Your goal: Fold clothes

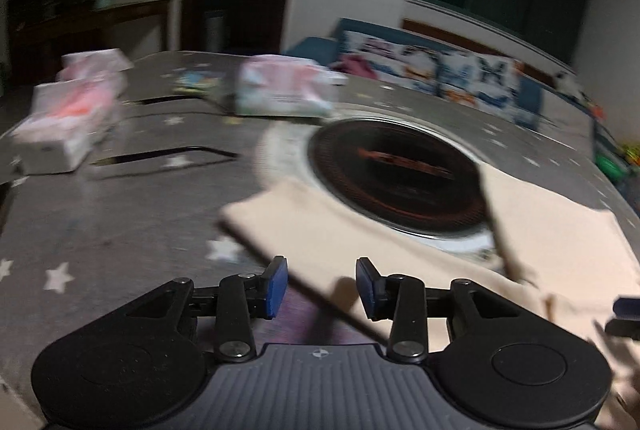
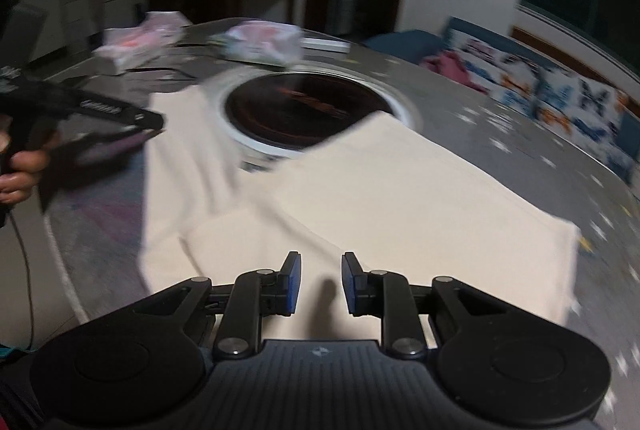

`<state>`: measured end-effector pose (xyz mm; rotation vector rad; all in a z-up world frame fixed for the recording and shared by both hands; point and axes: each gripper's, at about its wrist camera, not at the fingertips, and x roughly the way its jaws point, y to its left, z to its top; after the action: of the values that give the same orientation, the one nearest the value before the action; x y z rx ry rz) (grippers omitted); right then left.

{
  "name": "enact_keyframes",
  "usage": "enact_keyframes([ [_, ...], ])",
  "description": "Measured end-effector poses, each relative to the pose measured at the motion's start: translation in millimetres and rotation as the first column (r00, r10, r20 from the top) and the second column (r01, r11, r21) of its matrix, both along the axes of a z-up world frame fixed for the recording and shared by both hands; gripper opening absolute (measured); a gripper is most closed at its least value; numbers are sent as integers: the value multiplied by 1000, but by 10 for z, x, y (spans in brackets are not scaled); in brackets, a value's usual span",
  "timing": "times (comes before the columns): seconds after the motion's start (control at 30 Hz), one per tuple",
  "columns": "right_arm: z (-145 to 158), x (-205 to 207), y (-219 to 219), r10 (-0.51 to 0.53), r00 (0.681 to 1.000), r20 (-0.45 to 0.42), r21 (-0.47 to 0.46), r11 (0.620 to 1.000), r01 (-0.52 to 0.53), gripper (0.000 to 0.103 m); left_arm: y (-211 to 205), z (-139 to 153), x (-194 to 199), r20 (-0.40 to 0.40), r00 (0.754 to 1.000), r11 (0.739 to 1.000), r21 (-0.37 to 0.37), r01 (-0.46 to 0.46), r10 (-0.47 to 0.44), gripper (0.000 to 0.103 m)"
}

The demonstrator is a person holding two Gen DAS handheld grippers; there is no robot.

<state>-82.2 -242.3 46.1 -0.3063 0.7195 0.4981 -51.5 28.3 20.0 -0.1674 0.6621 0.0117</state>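
garment: a cream cloth [image 2: 360, 198] lies spread on the grey star-print table [image 1: 100, 230], its far edge lapping onto the round dark burner [image 2: 304, 110] set into the tabletop; one flap on the left side lies folded over and rumpled.
left claw: left gripper [image 1: 322, 284] has its blue pads parted with a clear gap; nothing is between them. it hovers at the near left edge of the cloth, partly over bare table.
right claw: right gripper [image 2: 320, 284] has a narrower gap, pads not pressing on anything; it sits over the near middle of the cloth and grips nothing.
hand pose: both tools tip downward toward the table. in the right wrist view a hand [image 2: 20, 170] at the far left clasps the left tool's handle, with a cable hanging below it.
risk, cloth on burner: if a fold drags the far edge, fabric may slide further over the burner; whether it is hot cannot be told.
risk, missed pinch: the left claw straddles the hem line, so a closing there may catch only one layer or bare table.
risk, clutter: tissue packs [image 1: 68, 134] stand far left, well apart from the cloth; a wide sweep could knock them.
blur: both views are smeared, so fine creases are unclear.
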Motion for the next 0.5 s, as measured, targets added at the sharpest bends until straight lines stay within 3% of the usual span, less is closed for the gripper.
enact_keyframes([
  [0.2,-109,104,337,90,996,-28,-1,996,-90,21,180,-49,116,-15,997,997,-17,-81,81,43],
  [0.5,-89,42,353,76,997,-13,-10,997,-76,21,267,-80,328,-13,992,990,-50,-130,129,40],
])
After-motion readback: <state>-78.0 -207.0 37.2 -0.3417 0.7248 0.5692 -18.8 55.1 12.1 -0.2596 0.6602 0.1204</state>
